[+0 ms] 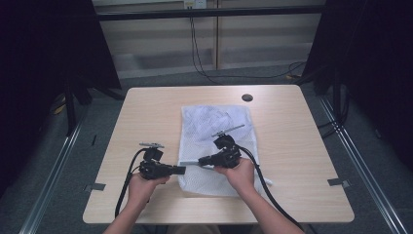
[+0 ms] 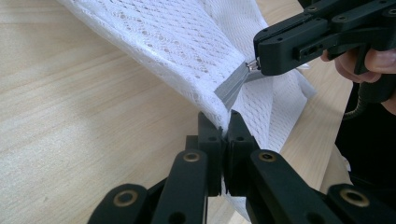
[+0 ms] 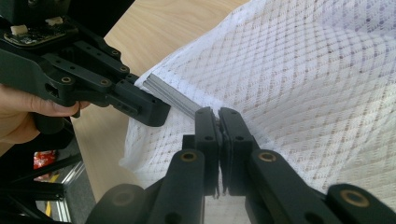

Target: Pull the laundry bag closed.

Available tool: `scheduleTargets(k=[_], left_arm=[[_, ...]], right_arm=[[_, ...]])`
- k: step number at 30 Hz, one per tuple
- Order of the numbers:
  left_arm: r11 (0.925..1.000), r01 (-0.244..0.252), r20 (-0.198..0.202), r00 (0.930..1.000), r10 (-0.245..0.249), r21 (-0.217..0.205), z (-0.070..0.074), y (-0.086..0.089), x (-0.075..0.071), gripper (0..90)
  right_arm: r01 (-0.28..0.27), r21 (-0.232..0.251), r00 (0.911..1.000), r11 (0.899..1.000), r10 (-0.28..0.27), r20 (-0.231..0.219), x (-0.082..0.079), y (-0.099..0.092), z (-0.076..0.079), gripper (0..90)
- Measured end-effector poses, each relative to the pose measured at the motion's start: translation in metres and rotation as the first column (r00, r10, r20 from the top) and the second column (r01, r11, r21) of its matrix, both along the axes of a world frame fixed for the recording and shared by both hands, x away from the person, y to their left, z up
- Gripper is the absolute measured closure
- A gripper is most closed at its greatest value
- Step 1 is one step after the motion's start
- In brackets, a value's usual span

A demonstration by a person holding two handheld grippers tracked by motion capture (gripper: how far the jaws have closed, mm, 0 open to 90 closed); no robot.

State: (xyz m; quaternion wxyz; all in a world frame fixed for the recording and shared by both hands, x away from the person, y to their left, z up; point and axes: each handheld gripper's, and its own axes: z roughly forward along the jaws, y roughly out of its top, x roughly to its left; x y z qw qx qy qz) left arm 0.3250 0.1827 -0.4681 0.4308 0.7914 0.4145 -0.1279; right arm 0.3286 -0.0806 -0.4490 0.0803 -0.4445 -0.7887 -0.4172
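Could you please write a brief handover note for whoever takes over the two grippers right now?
Left gripper: shut on the edge of the white mesh bag, near the end of its grey zipper.
Right gripper: shut at the zipper, apparently on its pull.
Bag lies on the wooden table, its near left part lifted between the grippers.
Done: both grips set.
Left: probably sliding the zipper along; how far it already stands I cannot tell.

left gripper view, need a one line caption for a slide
Left gripper shut on the edge of a white mesh bag, while the right gripper pinches the bag's grey zipper above a wooden table.
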Motion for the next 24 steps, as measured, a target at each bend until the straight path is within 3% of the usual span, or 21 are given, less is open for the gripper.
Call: scheduleTargets(k=[24], left_arm=[[1.0,0.008,-0.003,1.0,-0.008,0.004,0.0002,-0.0003,-0.0003,88.3]], right_arm=[[-0.01,-0.006,0.9999,1.0,0.01,0.01,-0.0015,-0.0033,0.0007,87.1]])
